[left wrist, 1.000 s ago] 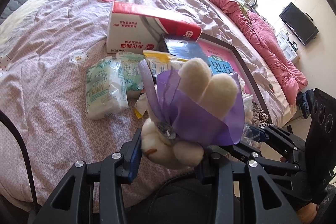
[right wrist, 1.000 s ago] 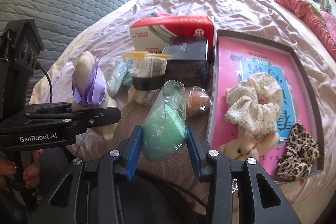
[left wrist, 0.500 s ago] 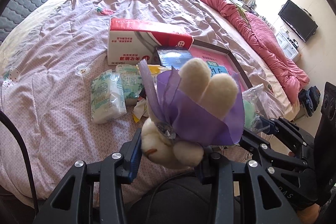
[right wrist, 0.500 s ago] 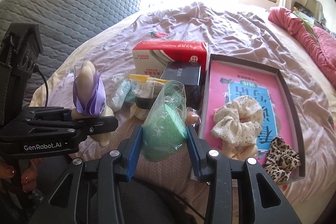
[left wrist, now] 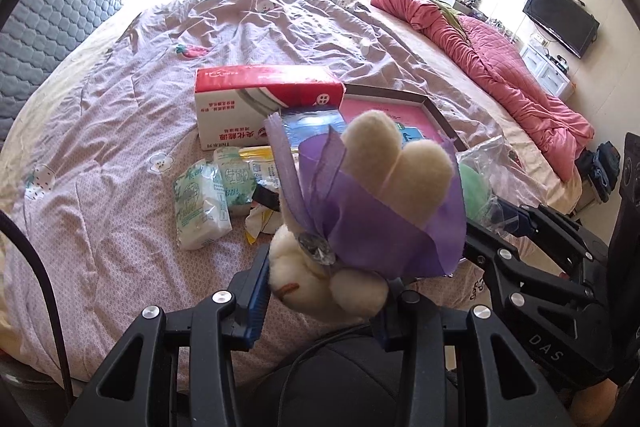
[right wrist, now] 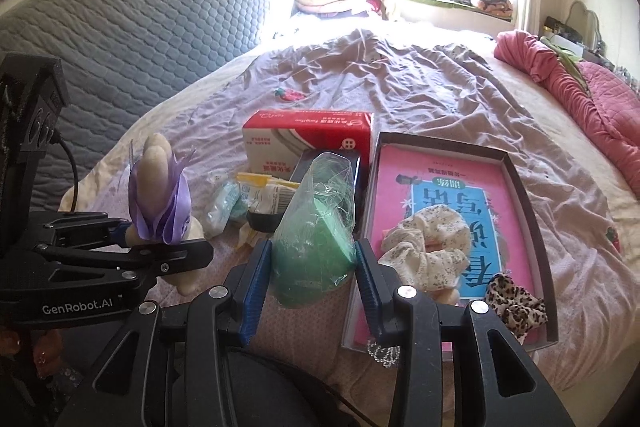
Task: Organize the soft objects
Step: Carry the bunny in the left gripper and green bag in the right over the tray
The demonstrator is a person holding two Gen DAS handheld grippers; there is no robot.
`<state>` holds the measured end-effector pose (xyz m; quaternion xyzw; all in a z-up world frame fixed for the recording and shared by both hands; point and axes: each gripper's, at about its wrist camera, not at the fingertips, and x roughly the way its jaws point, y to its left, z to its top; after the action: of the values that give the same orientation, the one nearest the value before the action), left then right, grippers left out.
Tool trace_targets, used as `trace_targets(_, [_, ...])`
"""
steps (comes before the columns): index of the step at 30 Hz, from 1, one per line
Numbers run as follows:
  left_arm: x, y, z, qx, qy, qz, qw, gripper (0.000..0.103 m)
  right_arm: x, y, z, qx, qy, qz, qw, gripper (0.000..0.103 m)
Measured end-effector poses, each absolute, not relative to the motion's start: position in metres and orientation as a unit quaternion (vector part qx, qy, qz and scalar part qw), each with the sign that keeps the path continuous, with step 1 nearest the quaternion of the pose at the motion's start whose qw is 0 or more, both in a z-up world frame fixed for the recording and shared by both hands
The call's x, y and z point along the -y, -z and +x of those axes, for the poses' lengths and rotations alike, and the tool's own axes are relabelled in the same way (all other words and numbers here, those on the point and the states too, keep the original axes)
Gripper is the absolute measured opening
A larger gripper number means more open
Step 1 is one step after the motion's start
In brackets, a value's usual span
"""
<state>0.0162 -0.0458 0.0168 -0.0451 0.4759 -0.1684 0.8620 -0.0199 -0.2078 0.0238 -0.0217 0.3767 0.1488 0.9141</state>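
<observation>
left tongs [left wrist: 324, 291] clenched on plush bunny [left wrist: 332, 279]; right tongs [right wrist: 312, 267] clenched on green bagged item [right wrist: 314, 251].

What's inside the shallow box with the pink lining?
The shallow box holds a floral scrunchie, a leopard scrunchie and a cream plush, mostly hidden beneath the floral one.

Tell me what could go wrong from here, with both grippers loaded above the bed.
1. The left gripper clamps only the base of the plush bunny; its tall ears and purple ribbon may tip or slip out.
2. The right gripper squeezes the green item in a clear plastic bag; slick film could slide free.
3. The tray already holds the floral scrunchie and leopard scrunchie; a drop could knock them.
</observation>
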Motion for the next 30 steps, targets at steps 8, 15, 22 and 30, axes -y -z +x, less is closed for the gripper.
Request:
trace_targets(8, [0.063,-0.027,0.008,-0.471,0.176,-0.027,0.864,0.042,0.221,-0.031,-0.023,-0.365,-0.140,-0.008,0.921,0.043])
trace_targets(15, [0.079,-0.034,0.005,-0.465,0.184,-0.015,0.866,0.042,0.235,-0.034,-0.024,-0.360,-0.127,0.008,0.924,0.043])
trace_targets(22, [0.094,-0.039,0.005,-0.466,0.186,-0.007,0.865,0.042,0.246,-0.035,-0.025,-0.354,-0.115,0.019,0.928,0.043])
trace_targets(30, [0.110,-0.042,0.007,-0.467,0.188,0.008,0.864,0.042,0.267,-0.037,-0.025,-0.349,-0.092,0.039,0.932,0.043])
